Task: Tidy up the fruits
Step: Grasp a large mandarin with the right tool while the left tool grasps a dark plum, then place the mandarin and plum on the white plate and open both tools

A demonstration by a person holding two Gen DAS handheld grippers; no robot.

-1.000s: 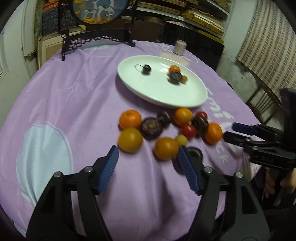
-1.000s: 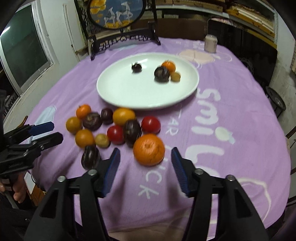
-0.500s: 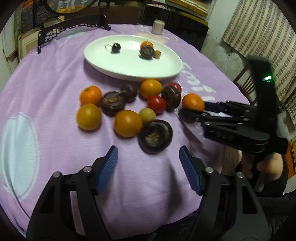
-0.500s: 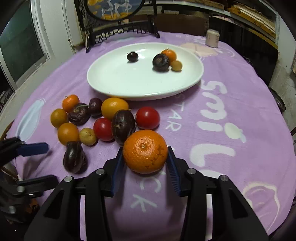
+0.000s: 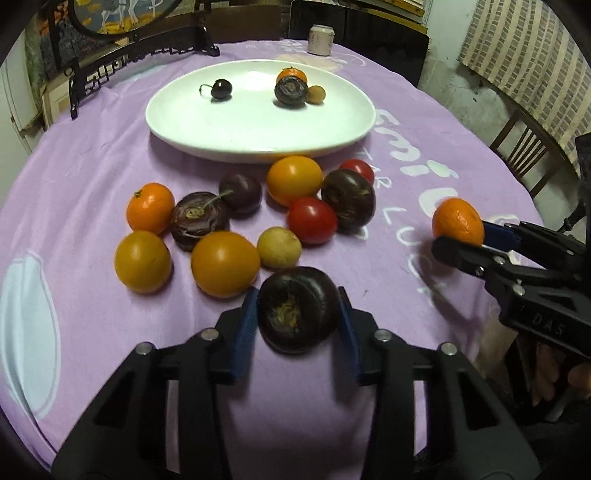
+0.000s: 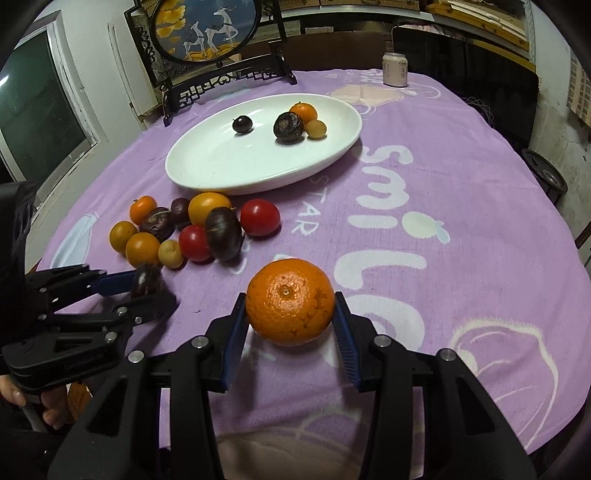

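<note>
My left gripper is shut on a dark purple fruit, held just above the cloth; it also shows in the right wrist view. My right gripper is shut on an orange mandarin, seen from the left wrist view at the right. A white oval plate at the back holds a cherry, a dark fruit, a mandarin and a small yellow fruit. Several loose fruits lie on the cloth in front of the plate.
The purple cloth covers a round table. A framed ornament on a black stand and a can stand at the back. A wooden chair is beyond the right edge.
My left gripper moved forward and shut on the dark purple fruit. My right gripper lifted the mandarin it had closed on away from the pile.
</note>
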